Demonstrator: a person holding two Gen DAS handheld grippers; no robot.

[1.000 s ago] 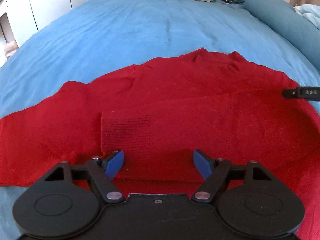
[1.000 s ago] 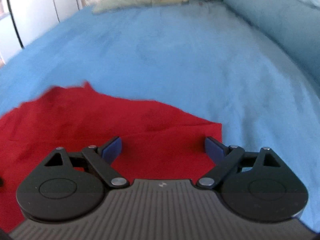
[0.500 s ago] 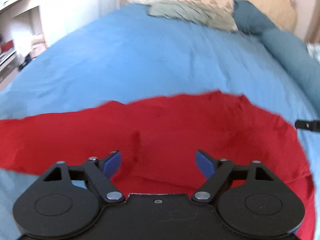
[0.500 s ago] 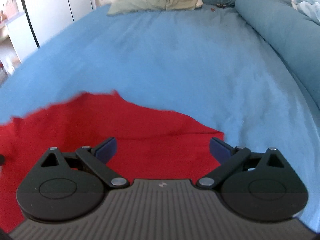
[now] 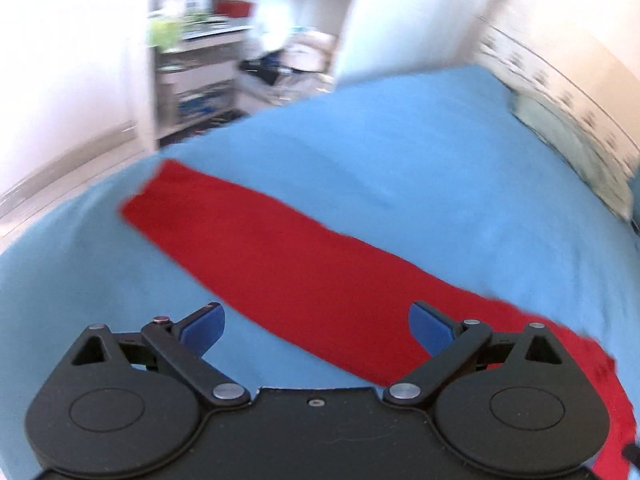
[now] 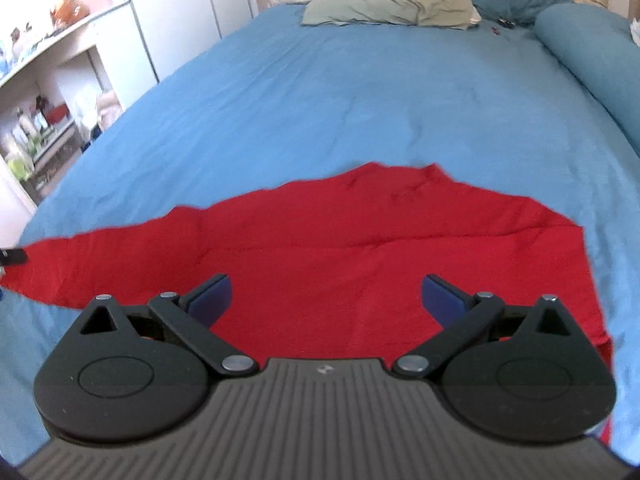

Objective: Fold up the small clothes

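The left gripper (image 5: 316, 322), jaws just opening wide, and wide right gripper (image 6: 326, 296) are hovering, seemingly clear, over the red knitted sweater (image 6: 360, 264) on the blue bedsheet (image 6: 360, 92).

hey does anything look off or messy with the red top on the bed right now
One sleeve of the red sweater still stretches out flat across the blue bedspread, unfolded, while the body looks partly folded with creases. No damage or spill shows. Both grippers, left and right, hold nothing, jaws wide apart.
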